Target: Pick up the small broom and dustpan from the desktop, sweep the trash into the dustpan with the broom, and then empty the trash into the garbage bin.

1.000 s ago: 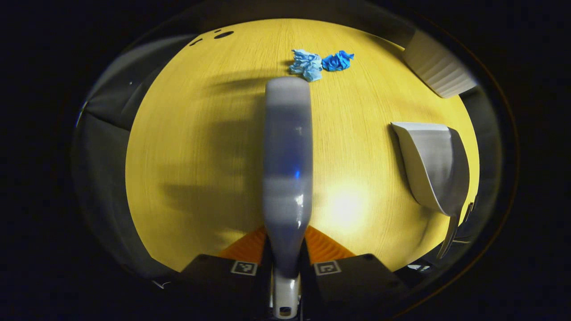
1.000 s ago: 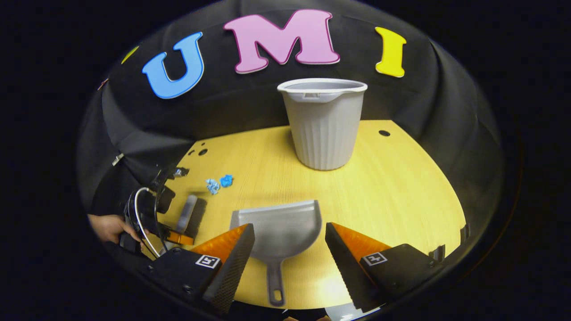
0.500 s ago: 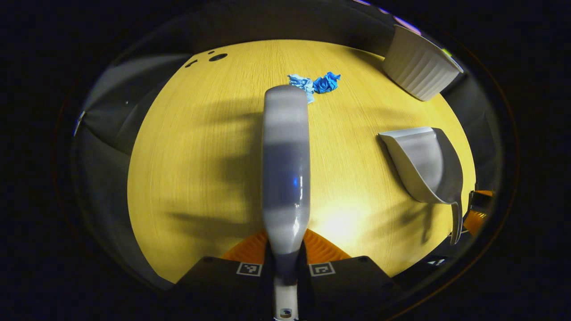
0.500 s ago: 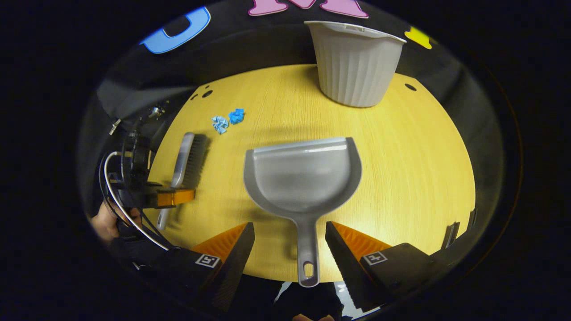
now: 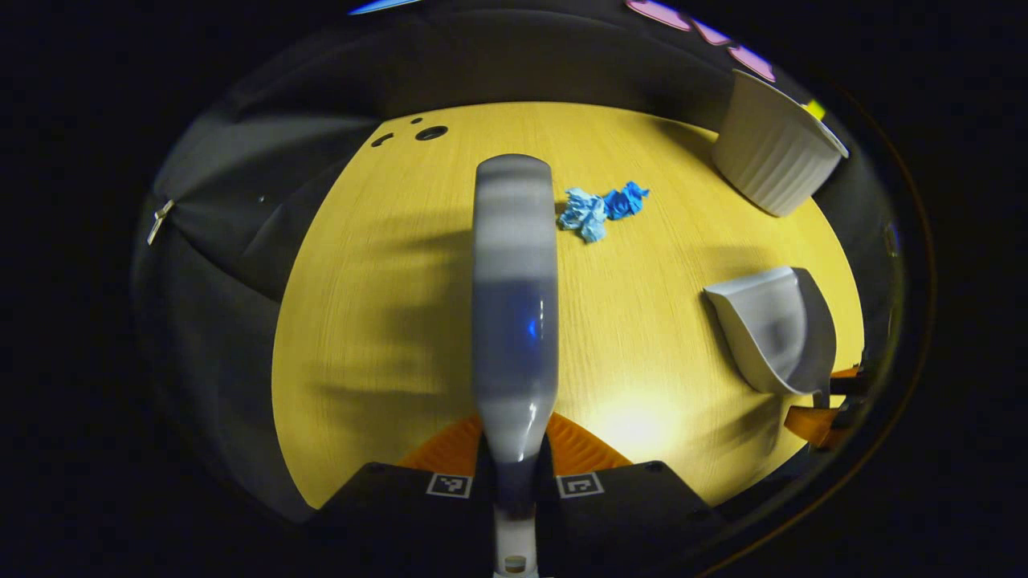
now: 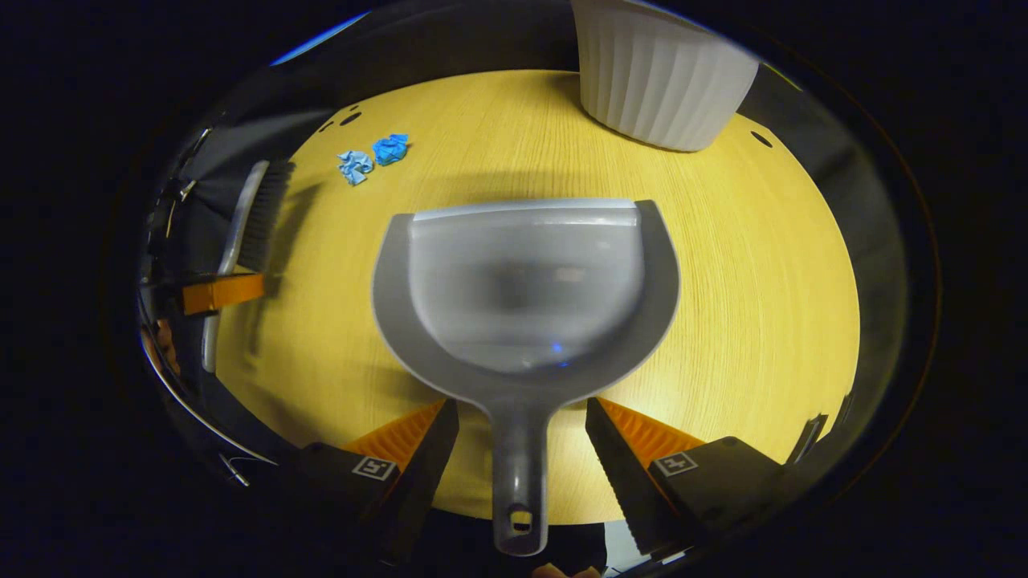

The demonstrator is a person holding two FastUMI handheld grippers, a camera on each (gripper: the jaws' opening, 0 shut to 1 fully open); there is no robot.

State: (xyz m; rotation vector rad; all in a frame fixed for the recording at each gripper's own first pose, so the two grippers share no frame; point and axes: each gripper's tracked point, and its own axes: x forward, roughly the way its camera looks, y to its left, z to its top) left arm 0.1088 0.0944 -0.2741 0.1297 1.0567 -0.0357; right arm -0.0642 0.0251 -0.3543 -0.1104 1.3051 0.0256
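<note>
Pointing away: broom (image 5: 514, 297), dustpan (image 6: 526, 289) handle rearward.

In my left gripper view the yellow wood-grain tabletop (image 5: 377, 321) takes the middle of the frame, with a bright glare spot (image 5: 634, 421) at lower right. A round hole (image 5: 431, 132) and two smaller ones beside it sit at its upper-left edge. Black cloth (image 5: 241, 209) hangs behind, a small metal clip (image 5: 159, 221) on it at far left. In my right gripper view another hole (image 6: 761, 139) marks the table's upper right.
</note>
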